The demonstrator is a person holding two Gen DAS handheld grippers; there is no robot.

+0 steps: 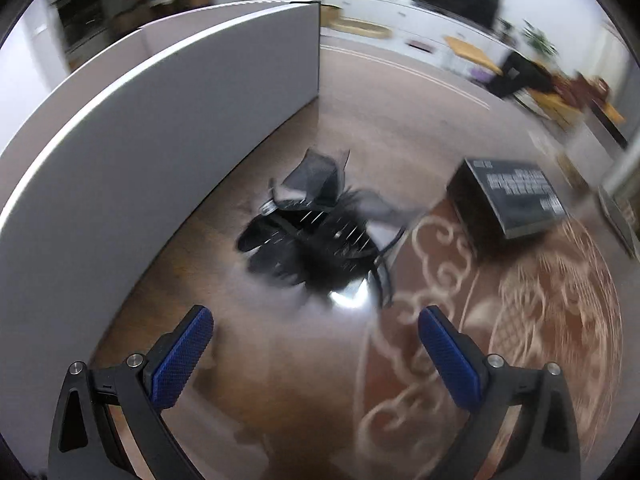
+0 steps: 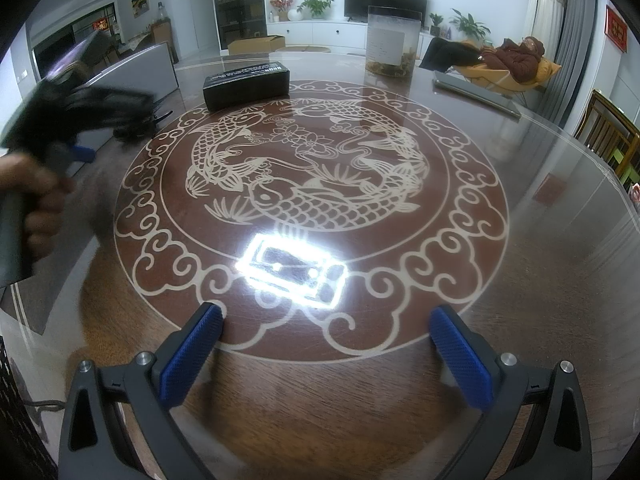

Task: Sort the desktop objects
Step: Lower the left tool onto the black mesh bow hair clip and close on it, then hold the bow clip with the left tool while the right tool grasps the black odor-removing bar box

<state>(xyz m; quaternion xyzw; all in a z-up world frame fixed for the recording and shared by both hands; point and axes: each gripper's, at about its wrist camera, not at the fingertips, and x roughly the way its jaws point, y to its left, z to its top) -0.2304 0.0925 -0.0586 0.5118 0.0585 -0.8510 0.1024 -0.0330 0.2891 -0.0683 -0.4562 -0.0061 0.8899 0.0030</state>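
Blue-padded fingers [image 2: 191, 356] of my right gripper [image 2: 326, 354] stand wide apart with nothing between them, hovering low over the round table [image 2: 560, 280]; just beyond the fingertips a bright lamp reflection [image 2: 292, 268] glares on the glass top, at the near rim of the carp-and-cloud medallion [image 2: 304, 176] inlaid in the wood; I take that medallion as my landmark. At its far left rim lies a black rectangular box [image 2: 246, 84] with white print on top; beyond its far rim stands a clear tall container [image 2: 393, 42] with brownish bits at the bottom; to the far right of it a flat grey slab [image 2: 476, 90] rests near the table edge. Left of the medallion my left hand [image 2: 38, 200] grips the other tool, blurred.

My left gripper [image 1: 316, 342] is likewise spread open and empty; ahead of it, just off the medallion's left rim [image 1: 440, 280], sits a blurred black heap [image 1: 316, 240], mesh and thin metal prongs showing, though I cannot tell what the pieces are; the black box [image 1: 510, 200] lies to the right of the heap, apart from it; a tall grey upright panel [image 1: 160, 120] curves along the left, behind the heap. Beyond the table a person [image 2: 516, 58] reclines in a yellow chair [image 2: 504, 76].
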